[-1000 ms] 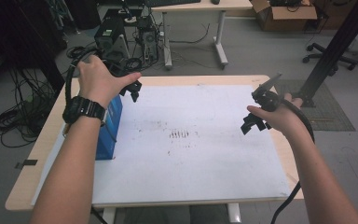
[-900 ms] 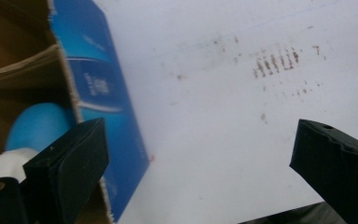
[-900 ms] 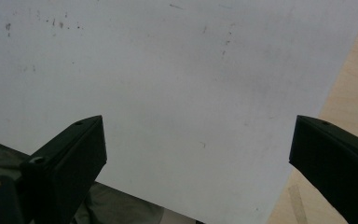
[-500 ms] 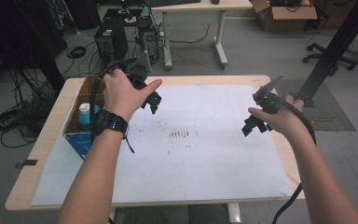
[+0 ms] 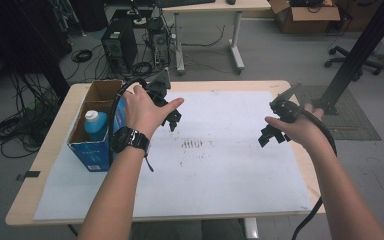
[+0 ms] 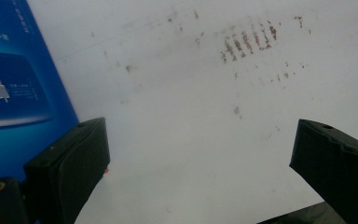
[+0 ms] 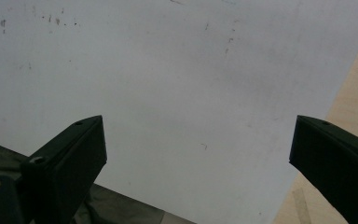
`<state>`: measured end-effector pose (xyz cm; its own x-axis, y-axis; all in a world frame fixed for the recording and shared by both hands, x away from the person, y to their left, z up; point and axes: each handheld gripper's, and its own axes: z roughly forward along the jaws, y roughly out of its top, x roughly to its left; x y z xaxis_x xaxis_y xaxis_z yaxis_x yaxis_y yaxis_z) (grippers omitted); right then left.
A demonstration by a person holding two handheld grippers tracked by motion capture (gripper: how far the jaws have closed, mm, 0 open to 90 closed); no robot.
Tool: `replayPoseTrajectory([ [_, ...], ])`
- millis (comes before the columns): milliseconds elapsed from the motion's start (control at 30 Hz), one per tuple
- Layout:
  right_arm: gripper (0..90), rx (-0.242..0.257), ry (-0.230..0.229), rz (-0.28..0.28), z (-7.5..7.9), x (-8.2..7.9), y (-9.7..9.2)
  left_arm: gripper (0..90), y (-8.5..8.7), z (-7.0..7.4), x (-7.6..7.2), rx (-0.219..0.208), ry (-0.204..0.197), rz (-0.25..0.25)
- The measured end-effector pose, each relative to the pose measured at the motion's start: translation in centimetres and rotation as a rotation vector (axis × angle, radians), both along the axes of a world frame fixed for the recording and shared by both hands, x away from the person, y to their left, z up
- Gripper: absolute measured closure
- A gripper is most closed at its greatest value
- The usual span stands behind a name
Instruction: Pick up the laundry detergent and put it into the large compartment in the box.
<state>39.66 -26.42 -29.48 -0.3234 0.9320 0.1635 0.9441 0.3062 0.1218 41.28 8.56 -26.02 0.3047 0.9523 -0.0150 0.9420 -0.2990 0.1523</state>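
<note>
An open blue cardboard box (image 5: 96, 148) stands at the table's left, with a blue bottle with a white cap (image 5: 95, 124) upright inside. My left gripper (image 5: 172, 119) hovers just right of the box over the white sheet (image 5: 220, 170), jaws wide apart and empty. In the left gripper view the box's blue side (image 6: 14, 84) is at the left and brown smudges (image 6: 247, 42) mark the sheet ahead of the left gripper (image 6: 200, 135). My right gripper (image 5: 270, 136) hangs open and empty over the sheet's right part. In its own view the right gripper (image 7: 198, 133) faces bare sheet (image 7: 168, 70).
The wooden table (image 5: 45, 150) borders the sheet, and its edge (image 7: 354, 93) appears in the right gripper view. Behind the table are computer towers (image 5: 120, 47), floor cables (image 5: 10, 130), another desk (image 5: 237, 35) and a black post (image 5: 357, 55).
My left hand has moved right, off the box and out over the sheet, so the box and bottle are now uncovered. The right hand has barely moved.
</note>
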Motion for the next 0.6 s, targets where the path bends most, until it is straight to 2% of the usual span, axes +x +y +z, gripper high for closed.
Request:
replayPoseTrajectory([
  [433, 3.9, -0.002, 0.005, 0.0, -0.14, 0.0, 0.08, 4.8, -0.57, -0.77, 0.02, -0.001, 0.01, -0.012],
  [600, 3.9, 0.0, 0.008, -0.001, -0.15, -0.08, -0.12, 4.9, -0.49, -0.73, -0.04, -0.007, 0.001, -0.008],
])
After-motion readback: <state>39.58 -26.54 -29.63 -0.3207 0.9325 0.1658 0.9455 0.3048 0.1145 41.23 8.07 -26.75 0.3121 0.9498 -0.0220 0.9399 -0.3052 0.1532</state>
